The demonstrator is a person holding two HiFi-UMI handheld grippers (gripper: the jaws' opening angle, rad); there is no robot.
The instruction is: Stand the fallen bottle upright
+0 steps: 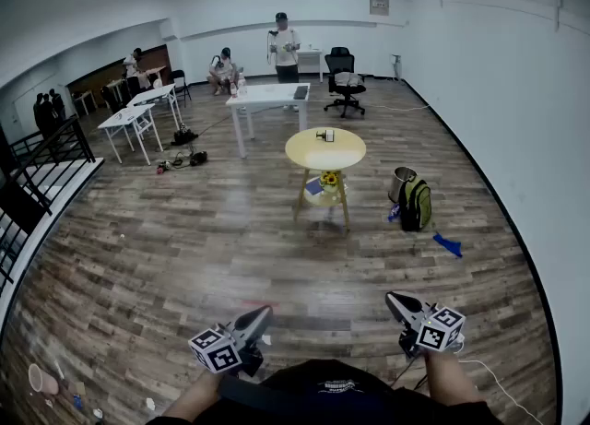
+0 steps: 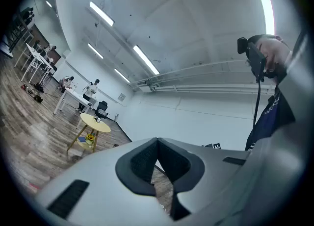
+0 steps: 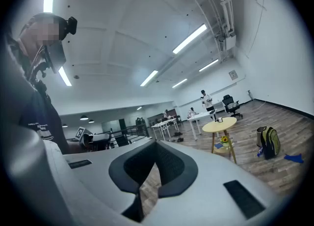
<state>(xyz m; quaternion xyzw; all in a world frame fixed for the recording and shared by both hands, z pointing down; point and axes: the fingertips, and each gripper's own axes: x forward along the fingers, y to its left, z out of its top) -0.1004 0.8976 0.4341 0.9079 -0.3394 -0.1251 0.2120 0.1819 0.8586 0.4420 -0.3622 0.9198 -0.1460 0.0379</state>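
Note:
A round yellow table (image 1: 324, 148) stands a few steps ahead in the head view, with a small dark-and-white object (image 1: 324, 135) on top, too far off to make out. It also shows in the left gripper view as the yellow table (image 2: 95, 122) and in the right gripper view as the yellow table (image 3: 219, 125). My left gripper (image 1: 263, 314) is held low near my body, shut with nothing in it, its tips meeting (image 2: 157, 140). My right gripper (image 1: 394, 300) is likewise shut and empty, tips together (image 3: 156, 142). Both point level toward the room.
A green backpack (image 1: 415, 204), a metal bin (image 1: 401, 182) and a blue cloth (image 1: 448, 244) lie right of the yellow table. Behind it stand a white table (image 1: 269, 94), an office chair (image 1: 345, 82) and a standing person (image 1: 286, 45). A black railing (image 1: 46, 160) runs along the left.

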